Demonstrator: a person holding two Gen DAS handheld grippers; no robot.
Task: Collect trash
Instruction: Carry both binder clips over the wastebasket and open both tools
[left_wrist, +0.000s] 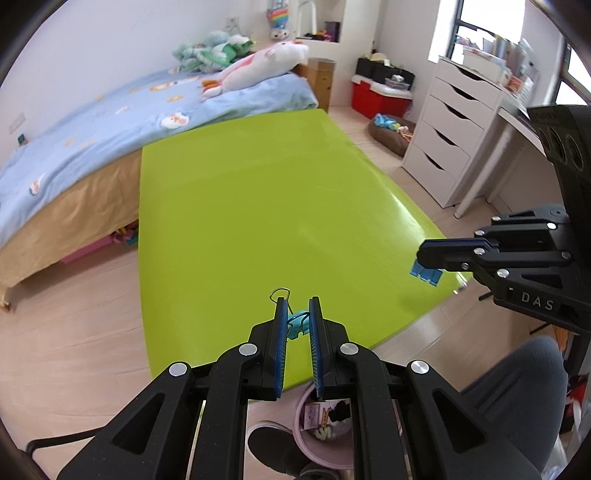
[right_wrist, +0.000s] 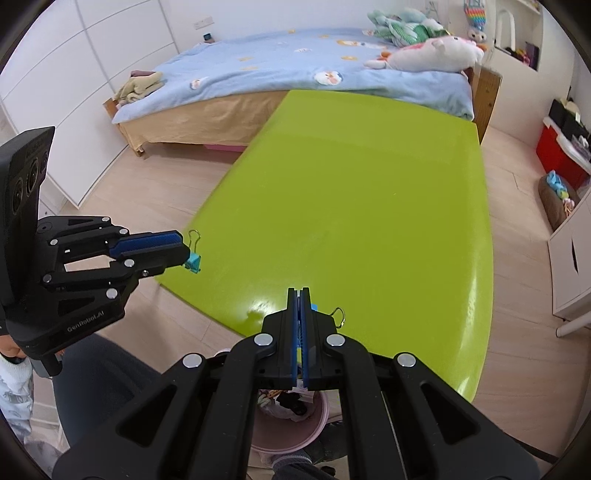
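Note:
My left gripper (left_wrist: 298, 312) is shut on a light blue binder clip (left_wrist: 297, 323) with wire handles, held over the near edge of the green table (left_wrist: 266, 206). It also shows in the right wrist view (right_wrist: 183, 247), with the clip (right_wrist: 193, 262) at its tips. My right gripper (right_wrist: 299, 295) is shut on a second blue binder clip (right_wrist: 314, 306) whose wire loop sticks out to the right. In the left wrist view the right gripper (left_wrist: 424, 258) holds that clip (left_wrist: 426, 272). A pink trash bin (left_wrist: 325, 424) holding scraps stands on the floor below both grippers, also in the right wrist view (right_wrist: 291, 421).
A bed with a blue cover (left_wrist: 92, 122) and plush toys stands behind the table. A white drawer unit (left_wrist: 447, 125) and a red box (left_wrist: 369, 98) are at the right. The person's knee (left_wrist: 517, 391) is beside the bin.

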